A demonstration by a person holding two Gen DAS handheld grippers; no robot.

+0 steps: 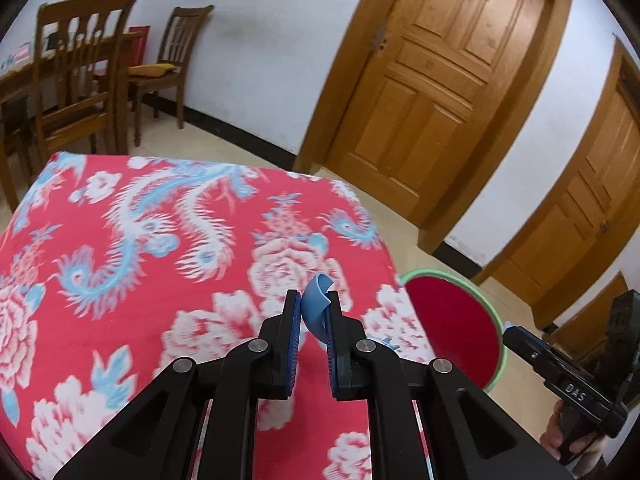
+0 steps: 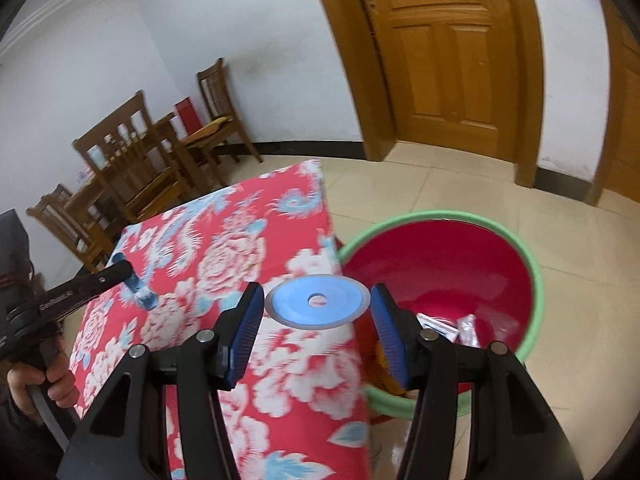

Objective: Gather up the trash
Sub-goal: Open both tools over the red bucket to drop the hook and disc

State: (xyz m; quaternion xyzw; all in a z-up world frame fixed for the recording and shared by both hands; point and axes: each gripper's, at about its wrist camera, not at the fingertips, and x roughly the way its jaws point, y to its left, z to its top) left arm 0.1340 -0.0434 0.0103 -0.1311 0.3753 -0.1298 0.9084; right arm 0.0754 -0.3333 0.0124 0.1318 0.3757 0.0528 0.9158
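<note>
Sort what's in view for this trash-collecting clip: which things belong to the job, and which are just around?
Part of the job:
- left gripper, shut on a crumpled blue piece
- right gripper, holding a blue disc
- red basin with green rim, wrappers already inside

Just around:
- floral tablecloth
- wooden chairs
- wooden doors

From my right gripper's camera, the table (image 2: 256, 240) sat left of the bin (image 2: 536, 276), which stood on the floor beside it with wrappers (image 2: 448, 326) inside. Chairs (image 2: 132, 160) stood behind the table, a door (image 2: 448, 52) beyond the bin.
</note>
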